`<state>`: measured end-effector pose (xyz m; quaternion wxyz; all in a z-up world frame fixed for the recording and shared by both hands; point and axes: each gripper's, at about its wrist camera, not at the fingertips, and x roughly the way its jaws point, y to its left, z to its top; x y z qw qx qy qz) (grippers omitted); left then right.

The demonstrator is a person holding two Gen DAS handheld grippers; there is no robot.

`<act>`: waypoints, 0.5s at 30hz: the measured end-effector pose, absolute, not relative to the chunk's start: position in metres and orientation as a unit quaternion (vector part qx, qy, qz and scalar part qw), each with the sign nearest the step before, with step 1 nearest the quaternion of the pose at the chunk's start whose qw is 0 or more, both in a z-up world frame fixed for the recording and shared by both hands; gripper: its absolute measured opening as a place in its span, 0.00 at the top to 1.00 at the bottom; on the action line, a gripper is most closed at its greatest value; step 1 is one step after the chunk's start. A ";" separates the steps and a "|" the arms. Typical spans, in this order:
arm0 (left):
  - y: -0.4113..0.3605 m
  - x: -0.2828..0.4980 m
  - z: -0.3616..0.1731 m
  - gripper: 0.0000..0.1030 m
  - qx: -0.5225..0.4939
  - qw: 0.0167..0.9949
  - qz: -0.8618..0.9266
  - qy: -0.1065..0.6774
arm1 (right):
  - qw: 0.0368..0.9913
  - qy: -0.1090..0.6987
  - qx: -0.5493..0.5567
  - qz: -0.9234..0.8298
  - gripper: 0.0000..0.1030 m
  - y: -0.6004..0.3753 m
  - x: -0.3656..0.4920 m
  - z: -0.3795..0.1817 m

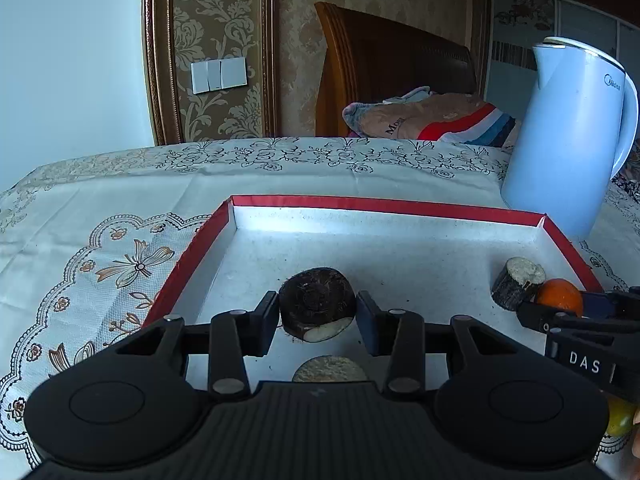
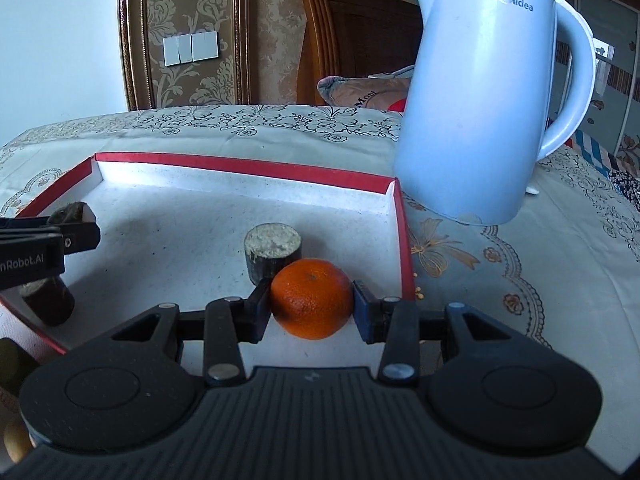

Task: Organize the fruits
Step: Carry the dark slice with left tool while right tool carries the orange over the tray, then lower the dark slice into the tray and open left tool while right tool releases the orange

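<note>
A red-rimmed box [image 1: 400,205] with a white floor lies on the table; it also shows in the right wrist view [image 2: 240,168]. My left gripper [image 1: 317,314] is shut on a dark brown cut root piece [image 1: 316,304] just above the box floor. My right gripper [image 2: 312,305] is shut on an orange tangerine [image 2: 312,298] inside the box near its right wall; the tangerine also shows in the left wrist view [image 1: 559,297]. A dark cut stalk piece [image 2: 273,251] stands upright just behind the tangerine. Another stalk piece [image 1: 330,369] lies under my left gripper.
A pale blue Midea kettle [image 2: 480,100] stands on the floral tablecloth [image 1: 100,248] right of the box. A yellow fruit [image 1: 620,420] lies at the right edge of the left wrist view. A bed with a wooden headboard [image 1: 392,64] is behind the table.
</note>
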<state>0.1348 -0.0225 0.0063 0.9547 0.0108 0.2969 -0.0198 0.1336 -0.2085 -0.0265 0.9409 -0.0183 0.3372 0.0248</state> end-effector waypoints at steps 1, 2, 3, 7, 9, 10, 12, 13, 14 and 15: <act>-0.023 0.135 0.006 0.60 0.012 0.955 -0.019 0.297 | 0.941 0.338 -0.016 0.024 0.61 -0.208 0.136 -0.027; -0.022 0.136 0.005 0.60 0.010 0.955 -0.018 0.297 | 0.941 0.339 -0.016 0.023 0.61 -0.207 0.138 -0.027; -0.022 0.137 0.004 0.60 0.010 0.954 -0.017 0.298 | 0.941 0.339 -0.016 0.021 0.61 -0.207 0.140 -0.027; -0.025 0.140 0.001 0.60 0.016 0.953 -0.013 0.302 | 0.941 0.338 -0.017 0.018 0.61 -0.202 0.147 -0.027; -0.026 0.142 -0.001 0.60 0.020 0.952 -0.013 0.306 | 0.941 0.338 -0.013 0.017 0.61 -0.201 0.148 -0.027; -0.028 0.142 -0.003 0.60 0.023 0.951 -0.014 0.307 | 0.941 0.338 -0.012 0.018 0.61 -0.201 0.148 -0.027; -0.030 0.143 -0.006 0.60 0.029 0.951 -0.011 0.308 | 0.941 0.339 -0.010 0.018 0.61 -0.201 0.149 -0.027; -0.031 0.143 -0.007 0.60 0.030 0.950 -0.010 0.311 | 0.941 0.339 -0.008 0.017 0.61 -0.201 0.149 -0.027; -0.031 0.143 -0.008 0.61 0.031 0.950 -0.010 0.310 | 0.941 0.338 -0.007 0.017 0.61 -0.201 0.149 -0.027; -0.031 0.143 -0.008 0.60 0.030 0.950 -0.010 0.309 | 0.941 0.338 -0.008 0.017 0.61 -0.201 0.149 -0.027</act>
